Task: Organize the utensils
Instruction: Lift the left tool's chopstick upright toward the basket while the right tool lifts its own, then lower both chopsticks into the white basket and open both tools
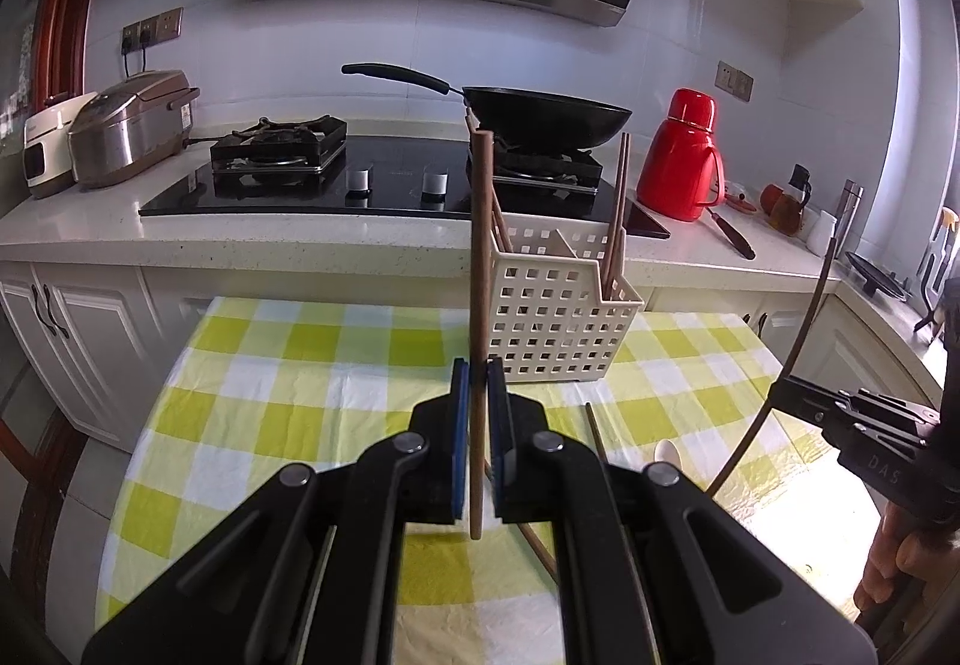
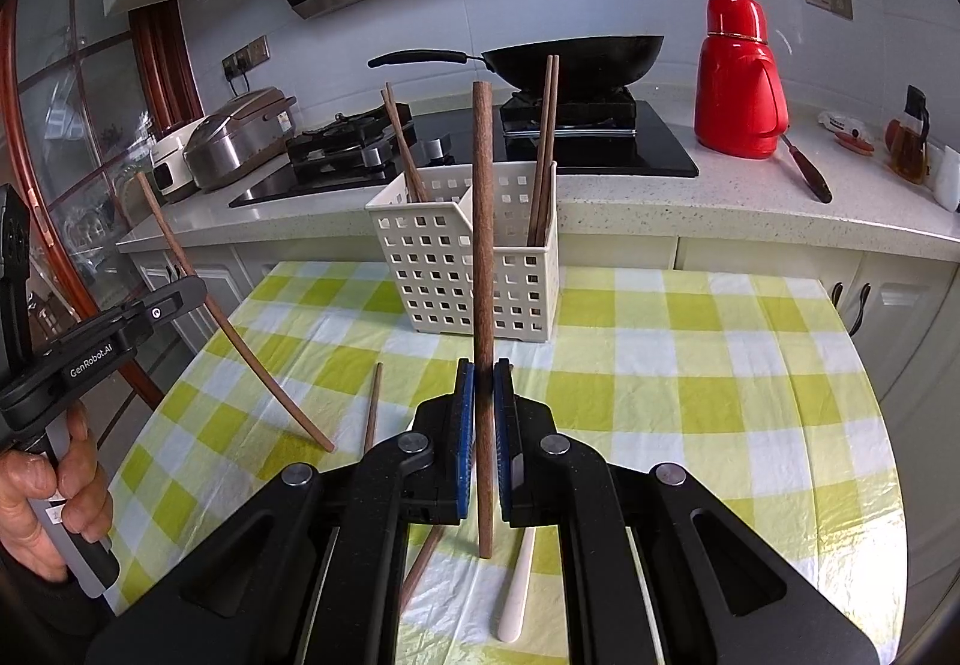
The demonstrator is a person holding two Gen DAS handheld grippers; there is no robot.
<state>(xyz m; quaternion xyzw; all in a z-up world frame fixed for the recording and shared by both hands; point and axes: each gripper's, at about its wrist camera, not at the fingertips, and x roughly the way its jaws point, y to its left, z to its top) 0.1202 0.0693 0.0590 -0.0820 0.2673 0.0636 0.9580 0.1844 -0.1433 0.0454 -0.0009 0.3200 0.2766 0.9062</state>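
We see our left gripper as matte black linkage arms joined by round silver pivot pins, its fingers faced with blue pads. Our right gripper looks the same. At the left edge of the right wrist view, white "GenRobot.AI" lettering marks a black body above our bare-skinned hand.
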